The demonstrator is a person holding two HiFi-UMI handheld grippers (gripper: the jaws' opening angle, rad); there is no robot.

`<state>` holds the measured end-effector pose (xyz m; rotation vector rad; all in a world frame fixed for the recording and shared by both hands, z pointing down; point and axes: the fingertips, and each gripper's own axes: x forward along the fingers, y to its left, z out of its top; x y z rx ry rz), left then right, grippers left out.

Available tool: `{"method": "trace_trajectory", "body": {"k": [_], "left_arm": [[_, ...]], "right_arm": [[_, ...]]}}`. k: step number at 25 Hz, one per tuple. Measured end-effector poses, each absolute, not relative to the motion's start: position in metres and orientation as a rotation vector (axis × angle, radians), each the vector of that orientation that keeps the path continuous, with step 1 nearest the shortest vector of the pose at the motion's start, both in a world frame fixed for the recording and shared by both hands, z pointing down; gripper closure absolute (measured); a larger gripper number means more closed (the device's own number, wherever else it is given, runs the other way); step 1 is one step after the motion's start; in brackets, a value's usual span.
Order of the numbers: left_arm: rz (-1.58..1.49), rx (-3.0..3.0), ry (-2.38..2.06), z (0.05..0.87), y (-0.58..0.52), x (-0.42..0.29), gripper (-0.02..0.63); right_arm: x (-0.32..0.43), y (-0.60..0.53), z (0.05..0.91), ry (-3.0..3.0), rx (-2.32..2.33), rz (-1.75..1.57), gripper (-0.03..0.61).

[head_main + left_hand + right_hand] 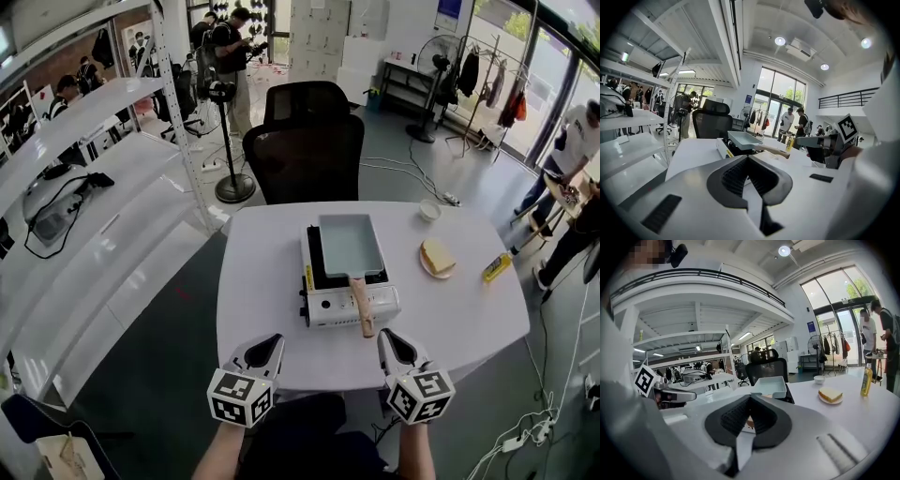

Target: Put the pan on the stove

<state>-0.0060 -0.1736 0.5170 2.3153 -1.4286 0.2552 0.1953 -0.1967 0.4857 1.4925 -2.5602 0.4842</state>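
Head view: the pan (351, 246) sits on the stove (328, 305), ahead of both pairs of fingertips. The left gripper (273, 341) and right gripper (387, 337) are pinched together, empty. The pan looks rigid and lightish, and its wooden handle (362, 307), just beyond the right tips, seems the best hold.

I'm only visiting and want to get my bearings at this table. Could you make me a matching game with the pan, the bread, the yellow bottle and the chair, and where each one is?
Things:
1. pan
2. slice of bread
3. yellow bottle
4. office chair

Places:
A. on a small plate
B. on the stove
C. near the right edge of the table
D. beyond the table's far side

Pairs: 1-B, 2-A, 3-C, 4-D
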Motion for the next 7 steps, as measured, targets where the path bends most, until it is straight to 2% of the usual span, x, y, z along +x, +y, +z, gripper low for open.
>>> {"method": "trace_trajectory", "body": {"k": [7], "left_arm": [[0.294,2.308,-1.415,0.5212,-0.1699,-0.0048,0.604]], "right_arm": [[0.1938,-0.194,0.4879,-2.56,1.483,0.503,0.578]]}}
